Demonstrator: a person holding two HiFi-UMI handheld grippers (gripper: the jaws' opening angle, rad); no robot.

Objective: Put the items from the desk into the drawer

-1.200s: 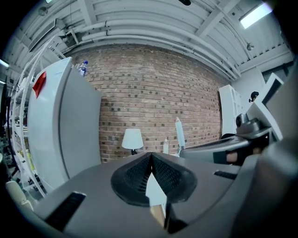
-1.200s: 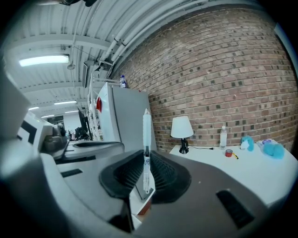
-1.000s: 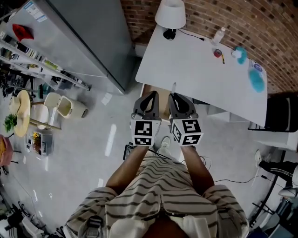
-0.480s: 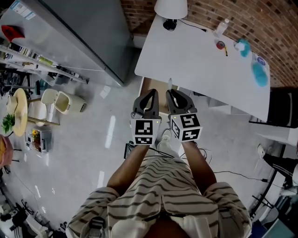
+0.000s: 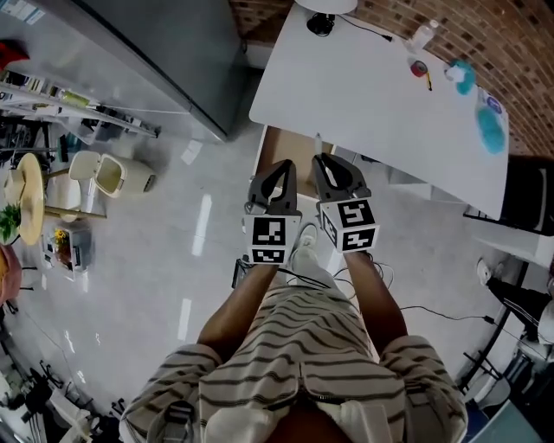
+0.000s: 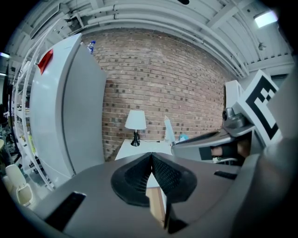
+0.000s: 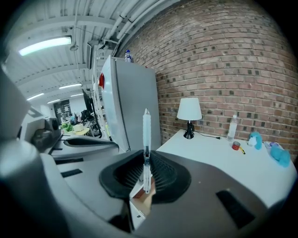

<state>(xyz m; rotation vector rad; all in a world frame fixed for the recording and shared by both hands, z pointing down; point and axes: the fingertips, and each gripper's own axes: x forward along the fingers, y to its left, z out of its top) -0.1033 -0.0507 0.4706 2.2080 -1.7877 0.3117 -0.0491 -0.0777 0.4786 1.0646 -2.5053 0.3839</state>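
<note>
The white desk (image 5: 346,95) carries a lamp (image 5: 322,22), a clear bottle (image 5: 421,35), a red tape roll (image 5: 418,67), a teal toy (image 5: 463,76) and a blue item (image 5: 493,130). Under its near edge is a brown wooden drawer (image 5: 290,149); I cannot tell whether it is open. My right gripper (image 5: 323,162) is shut on a slim clear pen (image 7: 146,135), which stands upright between the pads. My left gripper (image 5: 279,170) is beside it, shut and holding nothing. Both are short of the desk's near edge, pointing at it.
A tall grey fridge (image 5: 173,52) stands left of the desk, with wire shelving (image 5: 61,104) and small bins (image 5: 104,177) further left. A black box (image 5: 528,203) sits at the desk's right end. Cables (image 5: 433,311) trail over the glossy floor. A brick wall backs the desk.
Both grippers have sunk a little together, the pen still in the right one. The desk has shifted up in the head view.
</note>
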